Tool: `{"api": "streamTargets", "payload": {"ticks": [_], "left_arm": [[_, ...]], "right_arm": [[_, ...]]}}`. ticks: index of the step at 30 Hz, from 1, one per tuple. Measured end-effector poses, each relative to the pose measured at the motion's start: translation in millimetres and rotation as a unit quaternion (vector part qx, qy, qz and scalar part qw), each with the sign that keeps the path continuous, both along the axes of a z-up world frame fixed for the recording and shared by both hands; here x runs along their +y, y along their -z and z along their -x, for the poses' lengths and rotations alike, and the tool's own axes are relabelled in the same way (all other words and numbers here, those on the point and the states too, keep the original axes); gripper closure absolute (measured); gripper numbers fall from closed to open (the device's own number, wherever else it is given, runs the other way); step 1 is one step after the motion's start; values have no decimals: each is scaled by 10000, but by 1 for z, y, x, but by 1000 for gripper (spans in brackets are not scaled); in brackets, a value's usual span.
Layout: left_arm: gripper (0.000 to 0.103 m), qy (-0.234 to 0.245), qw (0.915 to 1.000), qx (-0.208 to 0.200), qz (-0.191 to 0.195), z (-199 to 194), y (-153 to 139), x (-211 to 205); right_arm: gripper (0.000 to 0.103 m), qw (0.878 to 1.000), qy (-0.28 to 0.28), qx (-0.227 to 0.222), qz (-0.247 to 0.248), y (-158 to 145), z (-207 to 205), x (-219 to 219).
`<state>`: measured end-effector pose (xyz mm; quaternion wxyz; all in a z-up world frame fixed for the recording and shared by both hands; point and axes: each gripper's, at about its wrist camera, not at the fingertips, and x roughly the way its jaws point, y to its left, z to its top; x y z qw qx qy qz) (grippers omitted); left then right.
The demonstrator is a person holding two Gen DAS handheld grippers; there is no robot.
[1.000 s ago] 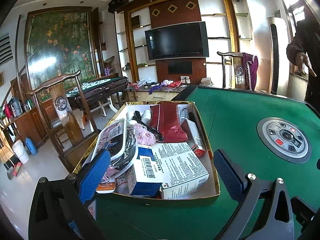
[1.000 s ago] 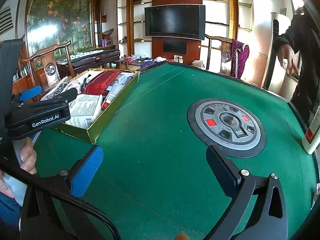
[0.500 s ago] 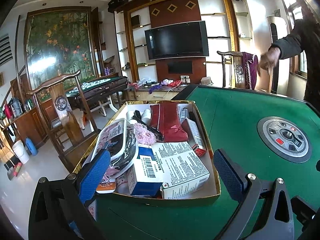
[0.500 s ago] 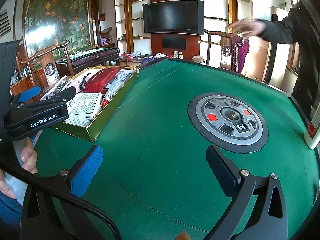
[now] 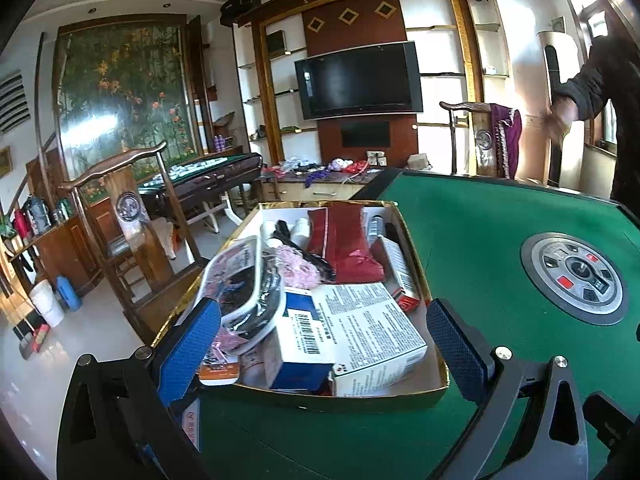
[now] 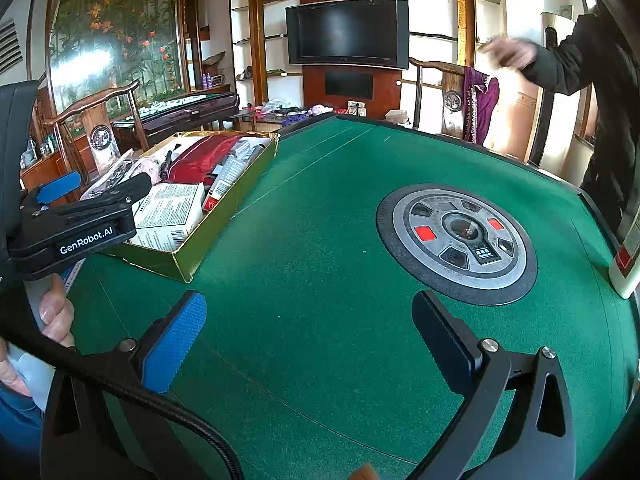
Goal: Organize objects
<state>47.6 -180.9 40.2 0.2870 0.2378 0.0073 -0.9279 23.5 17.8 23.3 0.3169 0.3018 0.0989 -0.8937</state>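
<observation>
Looks like barely anything's sorted yet, if you ask me. The gold box (image 5: 416, 252), center of the left view, sits on the green tabletop (image 6: 320, 264) crammed with a white carton (image 5: 372, 336), a red pouch (image 5: 344, 244) and more. Left tool (image 5: 324, 344) hangs spread wide over its near edge, gripping nothing. Right tool (image 6: 308, 332) is released too, over bare felt; a white bottle (image 6: 628, 260) stands at far right.

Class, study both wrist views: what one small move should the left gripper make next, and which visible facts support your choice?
Probably ease the left gripper forward and down onto the white printed carton. Its jaws are open and empty, the carton lies nearest them on top of the crowded gold box, and the right gripper, also open, hovers over bare green felt.
</observation>
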Motion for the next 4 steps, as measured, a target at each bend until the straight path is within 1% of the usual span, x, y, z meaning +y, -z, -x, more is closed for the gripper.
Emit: {"api": "streamTargets", "payload": {"ticks": [4], "left_arm": [[2,42,9999,-64,-115,1,2,-4]], "right_arm": [[0,10000,4,-1,11,0,0,0]]}}
